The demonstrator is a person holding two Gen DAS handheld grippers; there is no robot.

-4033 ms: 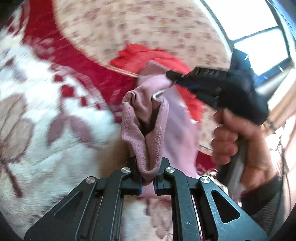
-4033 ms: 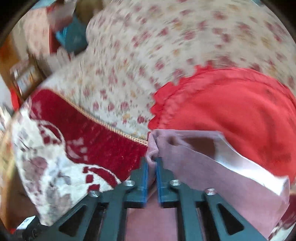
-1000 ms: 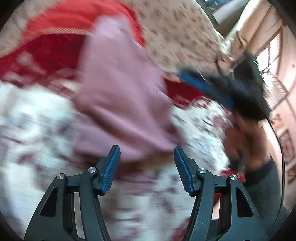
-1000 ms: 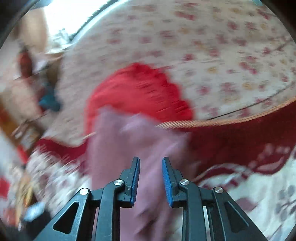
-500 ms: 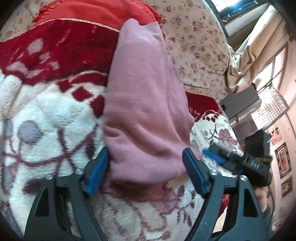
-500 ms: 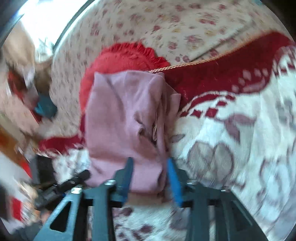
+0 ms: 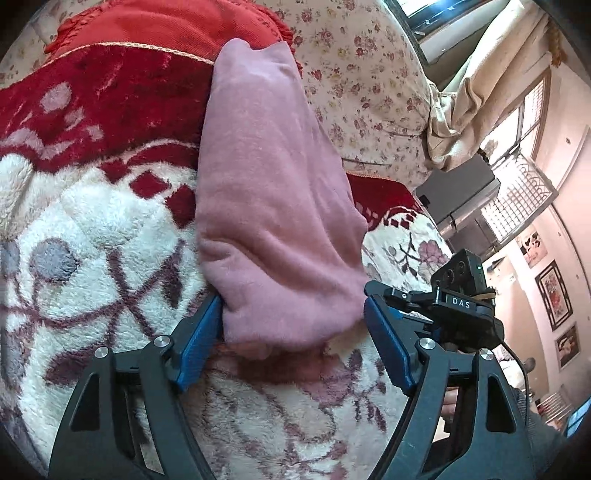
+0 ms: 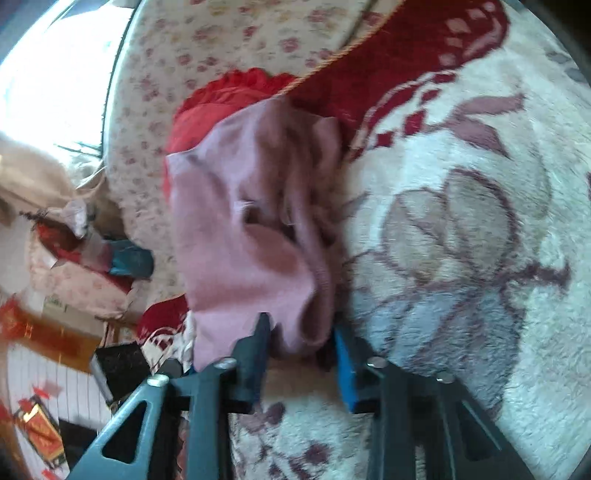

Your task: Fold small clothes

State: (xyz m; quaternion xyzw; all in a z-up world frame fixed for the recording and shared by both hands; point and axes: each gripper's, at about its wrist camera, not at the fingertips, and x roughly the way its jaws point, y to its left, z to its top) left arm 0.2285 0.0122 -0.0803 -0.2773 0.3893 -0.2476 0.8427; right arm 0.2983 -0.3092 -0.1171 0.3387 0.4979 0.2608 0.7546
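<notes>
A soft pink folded garment (image 7: 273, 206) lies on the fluffy white-and-red floral blanket (image 7: 92, 236). At its near edge, the left gripper (image 7: 293, 336) gapes wide, straddling it; the right gripper (image 8: 301, 343) is closing around its hem.

We see the folded pink fleece garment (image 7: 273, 206) lying on the plush red-and-white patterned blanket (image 7: 92, 236). Its far end overlaps the red scalloped cloth (image 7: 166, 26), with the floral-print cushion (image 7: 369, 85) behind. Its near edge sits between the left tool's (image 7: 295, 343) fingers; the right tool (image 8: 301, 347) straddles its near corner.
</notes>
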